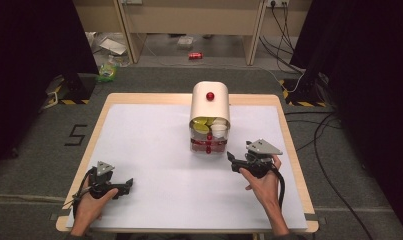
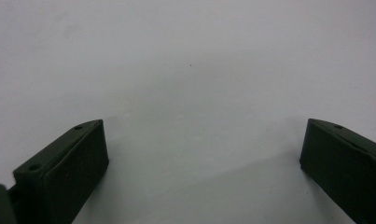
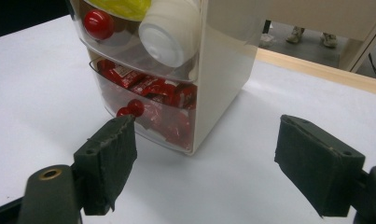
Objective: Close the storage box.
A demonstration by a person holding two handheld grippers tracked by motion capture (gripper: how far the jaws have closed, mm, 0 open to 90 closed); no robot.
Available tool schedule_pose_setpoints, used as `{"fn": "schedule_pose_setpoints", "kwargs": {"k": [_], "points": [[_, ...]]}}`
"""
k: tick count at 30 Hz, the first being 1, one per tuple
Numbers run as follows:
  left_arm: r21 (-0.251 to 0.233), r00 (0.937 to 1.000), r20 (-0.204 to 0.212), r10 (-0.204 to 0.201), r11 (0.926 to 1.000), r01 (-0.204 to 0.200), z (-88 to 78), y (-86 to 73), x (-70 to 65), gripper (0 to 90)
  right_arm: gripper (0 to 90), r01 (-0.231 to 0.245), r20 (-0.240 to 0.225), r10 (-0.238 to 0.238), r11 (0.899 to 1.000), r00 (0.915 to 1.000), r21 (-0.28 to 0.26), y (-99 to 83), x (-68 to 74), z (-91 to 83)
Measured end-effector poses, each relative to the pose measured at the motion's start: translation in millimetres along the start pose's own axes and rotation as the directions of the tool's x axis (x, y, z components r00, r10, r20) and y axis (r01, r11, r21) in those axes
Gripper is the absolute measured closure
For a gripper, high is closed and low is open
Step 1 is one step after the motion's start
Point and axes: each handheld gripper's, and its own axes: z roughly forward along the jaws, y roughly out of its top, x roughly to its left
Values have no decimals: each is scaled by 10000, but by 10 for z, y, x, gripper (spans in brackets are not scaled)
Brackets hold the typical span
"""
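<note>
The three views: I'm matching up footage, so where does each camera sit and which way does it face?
High view: above the person's side, looking forward and down on the table; both hands, left gripper, right gripper.
Left gripper view: on the left gripper, facing bare tabletop; open jaws.
Right gripper view: on the right gripper, facing the drawer cabinet; open jaws.
Shared: high and right gripper views show the cabinet.

light: bright overhead | surroundings: dark | shadows: soft | close-ups: slightly blurred

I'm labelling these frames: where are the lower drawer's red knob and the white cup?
lower drawer's red knob [image 3: 135,107], right gripper view, its round front.
white cup [image 3: 169,30], right gripper view, its side.
</note>
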Motion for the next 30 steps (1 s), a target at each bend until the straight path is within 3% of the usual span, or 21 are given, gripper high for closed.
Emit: {"fn": "schedule_pose_setpoints", "kwargs": {"k": [30], "points": [[7, 10000, -8, 9, 10000, -9, 0, 0, 0, 0, 204, 37, -227, -27, 9990, 9997, 452, -236, 38, -149]]}}
